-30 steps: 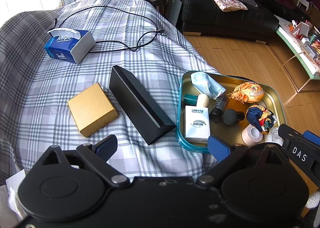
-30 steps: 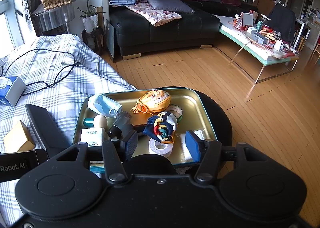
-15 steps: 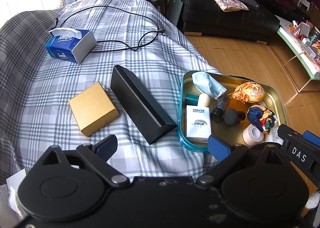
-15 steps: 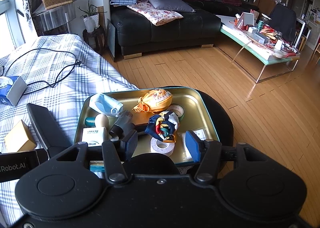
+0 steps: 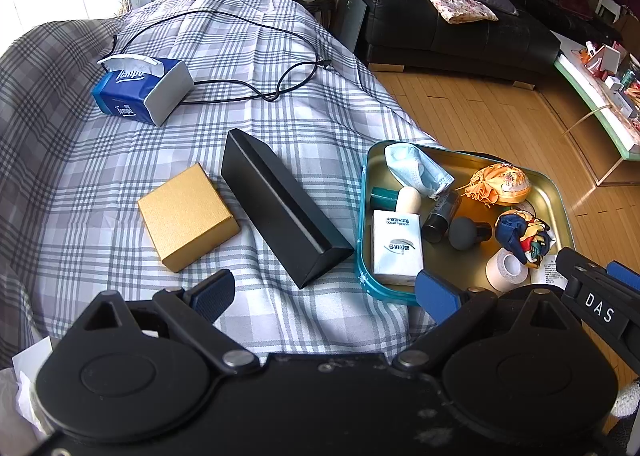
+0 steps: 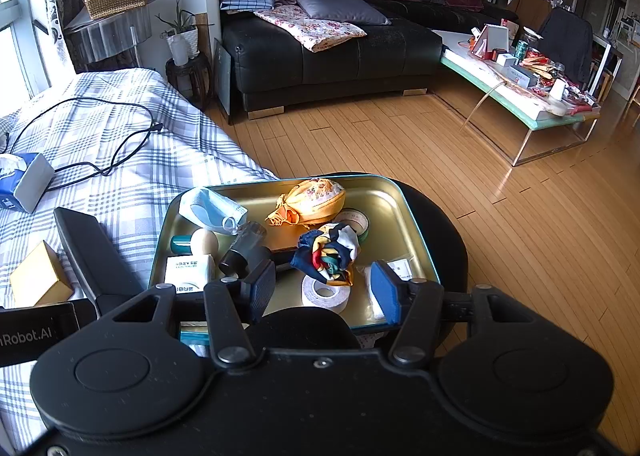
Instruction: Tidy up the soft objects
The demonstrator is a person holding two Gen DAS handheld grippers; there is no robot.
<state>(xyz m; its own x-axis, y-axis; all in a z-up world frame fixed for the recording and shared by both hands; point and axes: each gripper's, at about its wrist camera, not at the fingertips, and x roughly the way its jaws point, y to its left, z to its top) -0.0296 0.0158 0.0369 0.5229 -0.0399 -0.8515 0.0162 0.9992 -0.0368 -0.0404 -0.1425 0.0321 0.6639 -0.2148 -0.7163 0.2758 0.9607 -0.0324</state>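
Gold tray [image 6: 404, 212], mask [image 6: 210, 208] lying diagonally

My left black hand-held gripper [image 5: 324, 292] hangs level, blue-padded fingers [image 5: 212, 294] spread wide, holding nothing. My right black hand-held gripper [image 6: 322, 290] likewise gapes, pads [image 6: 384, 292] apart, nothing between.

The blue-and-white soft tissue pack [image 5: 140, 90], at ten o'clock on the plaid cloth, reads "Tempo" on its top and again on its side. A black label strip on the right gripper [image 5: 600, 310], at four o'clock in the left wrist view, reads "DAS". A black tag on the left gripper [image 6: 28, 334], at nine o'clock in the right wrist view, reads "Robot.AI". The white carton [image 5: 397, 246] in the tin tray carries print too small to read.
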